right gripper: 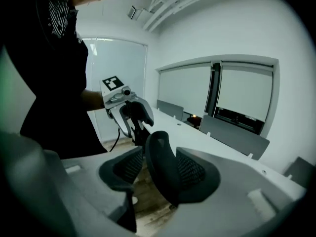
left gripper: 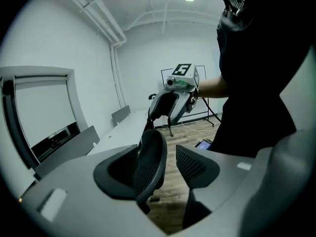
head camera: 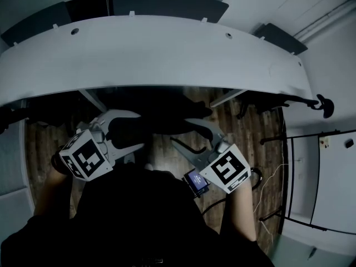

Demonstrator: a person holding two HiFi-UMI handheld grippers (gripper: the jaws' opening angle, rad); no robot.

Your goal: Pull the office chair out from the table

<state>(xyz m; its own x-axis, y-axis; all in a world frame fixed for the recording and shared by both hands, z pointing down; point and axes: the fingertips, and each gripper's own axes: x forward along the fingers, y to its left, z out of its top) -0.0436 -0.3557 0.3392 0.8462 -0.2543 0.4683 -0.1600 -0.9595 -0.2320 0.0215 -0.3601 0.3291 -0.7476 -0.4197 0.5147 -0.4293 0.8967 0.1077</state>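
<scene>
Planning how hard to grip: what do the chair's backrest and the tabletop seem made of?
Backrest: dark and matte, likely mesh in a plastic rim; a fine ribbed weave shows. Tabletop: smooth white, probably laminate; even surface with a soft sheen, no grain.

Mesh chair back (left gripper: pixel 150 167), smooth matt table (head camera: pixel 167 54), wood-plank floor (head camera: pixel 233 132)

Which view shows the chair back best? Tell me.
Left gripper view: chair back stands edge-on between the jaws, mesh visible. Right gripper view shows it likewise, but plain dark. Head view shows only a dark shape by the table.
</scene>
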